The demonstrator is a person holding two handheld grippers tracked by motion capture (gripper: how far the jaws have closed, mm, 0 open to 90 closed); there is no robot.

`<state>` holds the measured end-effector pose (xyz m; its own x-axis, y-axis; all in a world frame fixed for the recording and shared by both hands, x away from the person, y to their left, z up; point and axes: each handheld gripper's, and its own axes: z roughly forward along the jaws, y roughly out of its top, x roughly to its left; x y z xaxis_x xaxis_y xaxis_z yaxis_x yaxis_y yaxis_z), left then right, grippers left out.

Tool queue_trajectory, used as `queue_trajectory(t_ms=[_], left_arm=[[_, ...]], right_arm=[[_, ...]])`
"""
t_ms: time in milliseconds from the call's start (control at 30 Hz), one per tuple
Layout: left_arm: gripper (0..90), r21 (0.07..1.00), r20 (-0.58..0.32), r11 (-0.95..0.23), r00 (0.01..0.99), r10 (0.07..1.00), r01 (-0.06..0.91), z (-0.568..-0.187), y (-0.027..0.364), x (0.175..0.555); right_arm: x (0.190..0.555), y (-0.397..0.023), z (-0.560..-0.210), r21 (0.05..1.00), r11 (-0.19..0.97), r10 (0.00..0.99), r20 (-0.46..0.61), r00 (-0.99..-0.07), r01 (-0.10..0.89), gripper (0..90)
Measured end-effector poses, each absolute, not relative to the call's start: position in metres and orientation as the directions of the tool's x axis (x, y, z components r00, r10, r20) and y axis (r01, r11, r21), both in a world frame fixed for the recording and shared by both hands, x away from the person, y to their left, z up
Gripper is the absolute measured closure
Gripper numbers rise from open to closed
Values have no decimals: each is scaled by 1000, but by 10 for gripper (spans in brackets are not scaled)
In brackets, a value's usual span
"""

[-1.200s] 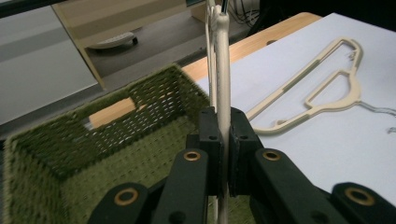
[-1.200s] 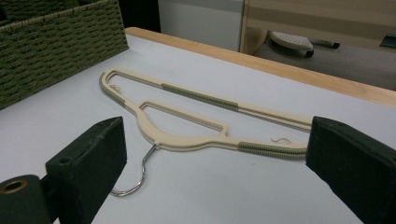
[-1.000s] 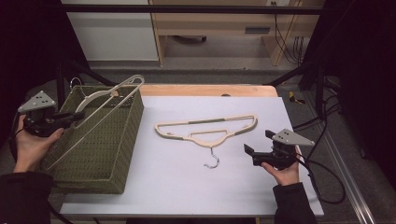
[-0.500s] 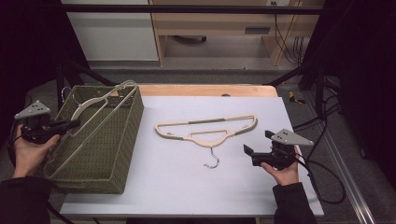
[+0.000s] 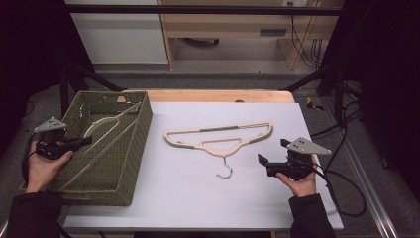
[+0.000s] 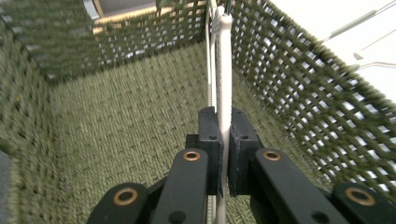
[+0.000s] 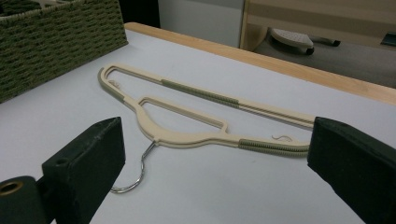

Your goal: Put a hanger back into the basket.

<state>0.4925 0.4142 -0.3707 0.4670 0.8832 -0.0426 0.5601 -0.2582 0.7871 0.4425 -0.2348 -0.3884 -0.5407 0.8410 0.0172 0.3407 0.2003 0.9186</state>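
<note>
A cream hanger (image 5: 105, 124) with a metal hook lies slanted inside the green woven basket (image 5: 142, 130) at the table's left. My left gripper (image 5: 86, 142) reaches over the basket's left rim and is shut on this hanger's thin bar (image 6: 224, 60), jaws pressed against both sides. A second cream hanger with green grip strips (image 5: 218, 136) lies flat on the white table, hook (image 5: 225, 172) pointing toward me. My right gripper (image 5: 273, 152) hovers just right of that hook, open and holding nothing. In the right gripper view this hanger (image 7: 196, 93) lies beyond the spread jaws.
The white tabletop (image 5: 198, 198) has free room in front of and around the flat hanger. The basket's woven wall (image 7: 51, 42) rises at the left. A wooden strip (image 5: 223, 95) edges the table's far side, with cables (image 5: 341, 148) at the right.
My left gripper has moved left and down, bringing the hanger from leaning over the basket's rim to lying lower inside it. The right gripper and the flat hanger have stayed put.
</note>
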Motion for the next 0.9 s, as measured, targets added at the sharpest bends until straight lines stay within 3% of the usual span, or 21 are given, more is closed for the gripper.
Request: queue_trajectory(t_ms=[200,500,900], left_arm=[[845,782,-57,-229,432,900,579,-379,415,495],[812,736,25,-204,276,961,645,-379,422,504],[787,666,36,-164,188,981,728,-391,431,520]], right_arm=[[443,-235,-388,918,203,840,15,-542,340,48],[443,-235,-389,918,202,841,17,-541,343,48],[443,-233,-389,917,206,838,15,-545,342,48]])
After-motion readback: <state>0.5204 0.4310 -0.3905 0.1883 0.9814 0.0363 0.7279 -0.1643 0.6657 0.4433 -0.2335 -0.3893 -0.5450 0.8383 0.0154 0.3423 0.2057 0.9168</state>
